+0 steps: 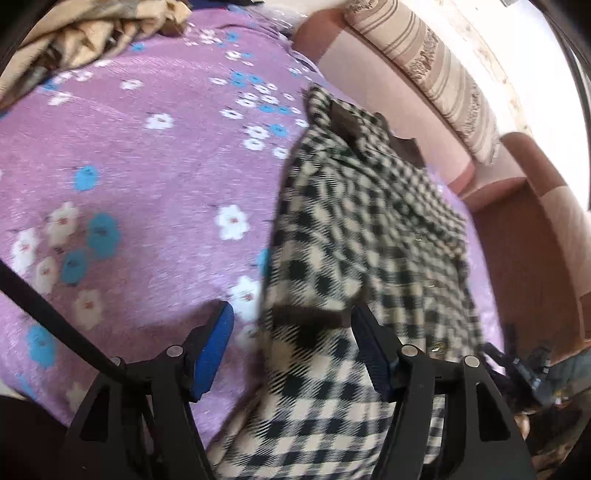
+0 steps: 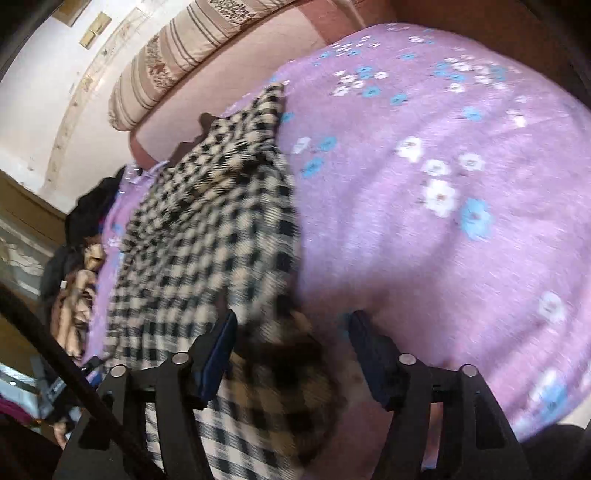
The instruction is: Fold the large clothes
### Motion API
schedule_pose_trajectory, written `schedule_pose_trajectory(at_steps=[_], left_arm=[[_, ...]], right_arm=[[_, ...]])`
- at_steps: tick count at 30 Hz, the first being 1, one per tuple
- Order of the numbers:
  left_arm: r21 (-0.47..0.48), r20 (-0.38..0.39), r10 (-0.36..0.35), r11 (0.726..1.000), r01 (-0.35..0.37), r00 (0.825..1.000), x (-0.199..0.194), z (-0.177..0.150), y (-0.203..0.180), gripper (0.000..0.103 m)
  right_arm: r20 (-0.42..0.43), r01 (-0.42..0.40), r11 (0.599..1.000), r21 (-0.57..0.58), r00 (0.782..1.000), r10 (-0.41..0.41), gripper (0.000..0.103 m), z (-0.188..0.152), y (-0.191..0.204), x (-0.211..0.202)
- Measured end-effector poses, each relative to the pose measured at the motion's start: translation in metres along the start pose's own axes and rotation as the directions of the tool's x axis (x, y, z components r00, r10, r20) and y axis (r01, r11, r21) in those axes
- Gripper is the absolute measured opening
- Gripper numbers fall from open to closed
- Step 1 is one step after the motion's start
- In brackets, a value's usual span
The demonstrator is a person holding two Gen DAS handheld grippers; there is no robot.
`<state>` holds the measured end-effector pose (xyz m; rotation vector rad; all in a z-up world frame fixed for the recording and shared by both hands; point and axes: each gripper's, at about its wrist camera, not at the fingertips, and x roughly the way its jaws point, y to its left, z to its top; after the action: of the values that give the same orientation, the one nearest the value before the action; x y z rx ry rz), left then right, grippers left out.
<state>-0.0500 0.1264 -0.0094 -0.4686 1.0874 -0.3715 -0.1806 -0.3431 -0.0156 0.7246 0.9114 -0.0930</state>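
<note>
Both tools (image 1: 291, 325) (image 2: 291, 332) open over checked garment (image 1: 362, 229) on purple bedspread (image 1: 147, 166).

One checked garment (image 1: 354, 229) – one floral bedspread (image 1: 147, 155) – one striped bolster (image 1: 436, 74).

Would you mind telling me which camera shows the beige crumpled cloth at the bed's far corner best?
The left wrist view: the beige crumpled cloth lies in its top-left corner on the purple bedspread. The right wrist view does not show it.

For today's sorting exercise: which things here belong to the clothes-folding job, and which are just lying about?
Belongs to the job:
checked garment
left tool
right tool
purple floral bedspread, the work surface

Just lying about:
striped bolster
crumpled beige cloth
</note>
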Motion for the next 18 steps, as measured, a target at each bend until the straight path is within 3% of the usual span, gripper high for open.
schedule_pose_trajectory(at_steps=[2,5,8,11,16,17,18], left_arm=[[-0.036,-0.034,-0.096,0.995,0.095,0.995,0.007,0.002,0.002,0.064],[-0.031,-0.049,-0.173,0.985,0.172,0.984,0.013,-0.006,-0.001,0.062],[-0.004,-0.051,-0.203,0.979,0.203,0.978,0.013,-0.020,-0.002,0.055],[-0.035,-0.072,-0.257,0.966,0.255,0.964,0.009,-0.031,0.005,0.048],[-0.087,-0.097,-0.320,0.946,0.312,0.943,0.005,-0.056,0.013,0.046],[-0.081,-0.096,-0.315,0.948,0.308,0.944,0.004,-0.060,0.012,0.046],[-0.071,-0.091,-0.306,0.951,0.300,0.948,0.002,-0.065,0.011,0.046]], right_arm=[[-0.028,-0.087,0.996,0.028,0.996,0.088,0.070,0.001,0.001,0.008],[-0.042,-0.184,0.981,0.066,0.981,0.187,0.070,-0.006,0.002,0.022],[-0.073,-0.287,0.952,0.108,0.952,0.296,0.070,-0.018,0.001,0.025],[-0.087,-0.356,0.920,0.162,0.924,0.372,0.069,-0.029,-0.004,0.025],[-0.124,-0.453,0.858,0.241,0.863,0.490,0.069,-0.060,-0.004,0.025],[-0.141,-0.460,0.853,0.246,0.854,0.501,0.069,-0.067,-0.001,0.026],[-0.144,-0.448,0.866,0.222,0.863,0.484,0.068,-0.077,0.004,0.024]])
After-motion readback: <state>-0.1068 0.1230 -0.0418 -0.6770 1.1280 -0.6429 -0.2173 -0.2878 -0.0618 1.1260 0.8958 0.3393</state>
